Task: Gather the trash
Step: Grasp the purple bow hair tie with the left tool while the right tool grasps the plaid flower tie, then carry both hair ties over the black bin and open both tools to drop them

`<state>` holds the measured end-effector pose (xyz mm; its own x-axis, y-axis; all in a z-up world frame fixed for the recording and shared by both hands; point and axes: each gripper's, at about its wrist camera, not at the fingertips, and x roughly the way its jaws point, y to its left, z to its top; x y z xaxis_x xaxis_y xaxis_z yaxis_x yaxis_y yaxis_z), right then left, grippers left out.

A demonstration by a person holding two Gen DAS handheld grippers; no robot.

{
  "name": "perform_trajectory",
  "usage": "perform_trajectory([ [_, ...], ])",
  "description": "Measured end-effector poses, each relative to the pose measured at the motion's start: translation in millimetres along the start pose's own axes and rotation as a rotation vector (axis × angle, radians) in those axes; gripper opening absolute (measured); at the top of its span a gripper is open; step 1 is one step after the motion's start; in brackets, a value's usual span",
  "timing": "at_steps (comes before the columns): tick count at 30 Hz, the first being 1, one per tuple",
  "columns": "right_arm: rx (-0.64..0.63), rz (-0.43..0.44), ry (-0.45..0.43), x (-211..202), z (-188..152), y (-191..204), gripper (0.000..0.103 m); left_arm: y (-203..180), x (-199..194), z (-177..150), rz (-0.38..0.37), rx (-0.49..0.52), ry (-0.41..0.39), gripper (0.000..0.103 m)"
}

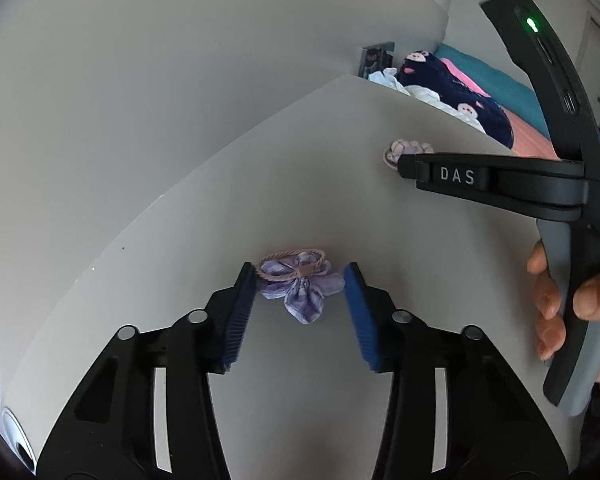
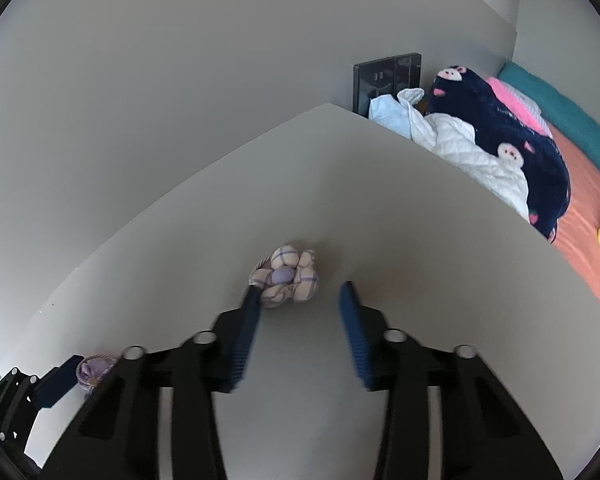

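Our left gripper (image 1: 300,276) stands part open around the purple flower hair tie (image 1: 300,286) on the white table (image 1: 420,240), pads apparently not yet pressing. Our right gripper (image 2: 300,294) straddles the checked flower tie (image 2: 288,278), left pad touching; it could push it aside. "DAS" reads on the right gripper.

Purple fabric flower hair tie (image 1: 300,288) w/ pink elastic loop, flat on white counter (image 1: 340,140). Plaid cream puffy flower tie (image 2: 286,278) w/ lilac centre, further along counter, well apart.
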<state>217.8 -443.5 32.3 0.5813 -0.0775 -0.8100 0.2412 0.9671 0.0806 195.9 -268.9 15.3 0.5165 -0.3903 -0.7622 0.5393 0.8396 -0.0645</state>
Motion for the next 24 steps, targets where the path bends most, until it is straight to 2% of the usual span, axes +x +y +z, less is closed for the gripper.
perform_trajectory([
  [1,-0.009,-0.004,0.002,0,0,1,0.021,0,1,1,-0.001,0.002,0.000,0.043],
  [3,-0.032,-0.012,0.002,0,0,3,0.014,0,0,0,-0.007,0.010,-0.001,0.039],
  [6,-0.035,0.008,0.001,-1,-2,2,0.009,-2,-1,-1,-0.018,0.029,-0.003,0.027],
  [7,-0.041,0.011,0.001,-3,-4,2,0.008,-1,-1,-1,-0.022,0.036,-0.003,0.026],
  [10,-0.024,0.032,0.014,-6,-8,-3,0.006,-1,-1,-1,-0.015,0.048,-0.004,0.021],
  [15,0.040,0.078,0.042,-19,-19,-16,0.006,-1,-2,-4,0.009,0.059,0.000,0.019],
  [21,0.066,0.085,0.040,-51,-40,-24,0.006,-11,-22,-18,-0.019,0.032,-0.004,0.019],
  [24,0.057,0.080,0.017,-73,-57,-25,0.006,-24,-41,-31,-0.057,0.026,-0.013,0.019],
])
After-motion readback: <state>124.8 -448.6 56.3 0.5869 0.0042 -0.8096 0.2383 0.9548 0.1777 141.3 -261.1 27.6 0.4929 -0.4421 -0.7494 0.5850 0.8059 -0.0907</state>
